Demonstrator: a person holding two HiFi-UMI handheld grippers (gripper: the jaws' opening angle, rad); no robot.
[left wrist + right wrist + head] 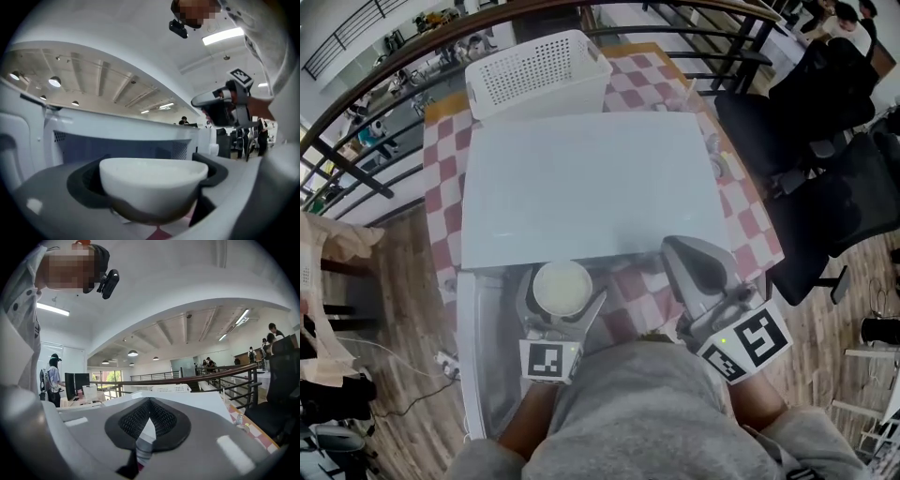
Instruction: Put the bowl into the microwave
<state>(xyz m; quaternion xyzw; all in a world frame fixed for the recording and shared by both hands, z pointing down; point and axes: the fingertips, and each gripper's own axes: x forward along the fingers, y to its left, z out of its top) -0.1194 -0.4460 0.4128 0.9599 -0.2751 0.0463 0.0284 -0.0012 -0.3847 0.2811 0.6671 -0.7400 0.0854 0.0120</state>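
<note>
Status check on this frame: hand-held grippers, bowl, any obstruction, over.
Left hand-held gripper shut on bowl, held at the microwave open front. Right hand-held gripper shut, empty, alongside. Bowl not yet inside. Nothing seen blocking the cavity.

bowl [562,287]: one is counted.
microwave [591,187]: one is counted.
grippers: two are counted, the left gripper [564,292] and the right gripper [680,246].
marker cubes [549,360]: two are counted, one per gripper.
white basket [539,70]: one is counted.
checked table [441,187]: one is counted.
black office chairs [834,211]: two are counted.
</note>
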